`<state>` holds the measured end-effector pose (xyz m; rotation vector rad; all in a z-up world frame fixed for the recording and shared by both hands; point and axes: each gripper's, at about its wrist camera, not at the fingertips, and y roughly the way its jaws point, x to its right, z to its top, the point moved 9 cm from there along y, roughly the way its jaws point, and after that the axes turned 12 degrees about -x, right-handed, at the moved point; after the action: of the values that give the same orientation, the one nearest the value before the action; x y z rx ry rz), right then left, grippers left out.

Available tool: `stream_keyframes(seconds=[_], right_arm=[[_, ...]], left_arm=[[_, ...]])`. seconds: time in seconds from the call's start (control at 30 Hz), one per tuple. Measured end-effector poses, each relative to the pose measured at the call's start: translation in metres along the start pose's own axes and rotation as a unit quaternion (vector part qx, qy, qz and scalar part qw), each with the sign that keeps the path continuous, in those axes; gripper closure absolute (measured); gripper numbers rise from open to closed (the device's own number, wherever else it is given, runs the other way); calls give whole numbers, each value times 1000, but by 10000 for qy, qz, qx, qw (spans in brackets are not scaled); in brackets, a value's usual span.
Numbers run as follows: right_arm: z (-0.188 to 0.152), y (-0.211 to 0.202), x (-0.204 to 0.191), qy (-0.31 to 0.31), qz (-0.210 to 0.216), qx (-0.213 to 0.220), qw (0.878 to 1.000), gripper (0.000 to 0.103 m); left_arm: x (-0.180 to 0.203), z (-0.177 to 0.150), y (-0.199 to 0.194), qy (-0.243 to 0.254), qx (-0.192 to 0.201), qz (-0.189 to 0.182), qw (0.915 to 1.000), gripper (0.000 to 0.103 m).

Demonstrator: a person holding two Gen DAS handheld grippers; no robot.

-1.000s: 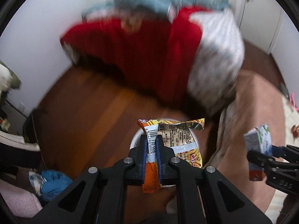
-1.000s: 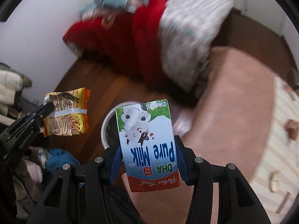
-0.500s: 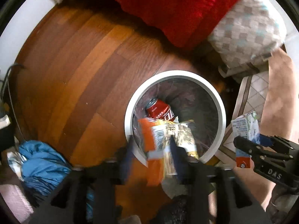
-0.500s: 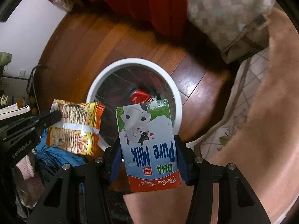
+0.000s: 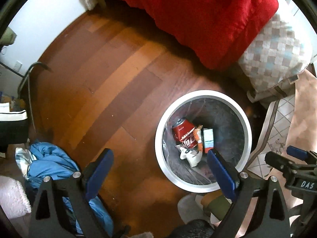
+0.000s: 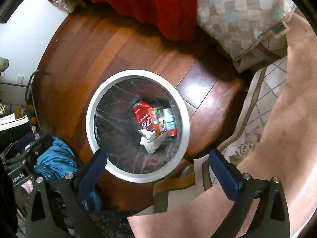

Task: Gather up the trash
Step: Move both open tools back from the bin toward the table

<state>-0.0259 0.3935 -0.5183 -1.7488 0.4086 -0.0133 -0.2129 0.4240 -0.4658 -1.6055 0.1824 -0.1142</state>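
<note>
A white-rimmed round bin point(image 5: 202, 93) point(image 6: 136, 71) with a clear liner stands on the wood floor below both grippers. Inside lie a red can point(image 5: 183, 133) point(image 6: 143, 117), an orange noodle packet point(image 5: 198, 136) point(image 6: 159, 124), a milk carton point(image 5: 208, 139) point(image 6: 170, 123) and crumpled white paper point(image 5: 191, 156) point(image 6: 150, 141). My left gripper point(image 5: 159, 152) points down at the bin's near left edge; its jaws are opening, with nothing between them. My right gripper point(image 6: 157, 153) hangs over the bin's near rim, jaws opening and empty too.
A red blanket point(image 5: 198, 13) and a checked quilt point(image 5: 277, 55) hang off a bed beyond the bin. Blue cloth point(image 5: 53, 164) lies on the floor at the left. A patterned rug point(image 6: 265, 103) and pink fabric point(image 6: 293, 119) lie to the right.
Both grippers came down over the bin and opened. The noodle packet left the left gripper and the milk carton left the right; both now lie in the bin.
</note>
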Motion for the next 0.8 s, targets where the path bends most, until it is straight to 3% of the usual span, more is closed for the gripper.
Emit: stream_keyframes(seconds=[0.27, 0.5, 0.8], right_arm=[[-26, -15, 2, -203, -592, 202, 9978, 0], [-44, -31, 5, -147, -558, 361, 9977, 0], [-72, -83, 3, -73, -460, 924, 9946, 0]], left_arm=[[12, -16, -17, 105, 249, 140, 9995, 7], [17, -27, -41, 136, 493, 136, 9986, 7], [24, -51, -96, 218, 1028, 137, 9944, 7]])
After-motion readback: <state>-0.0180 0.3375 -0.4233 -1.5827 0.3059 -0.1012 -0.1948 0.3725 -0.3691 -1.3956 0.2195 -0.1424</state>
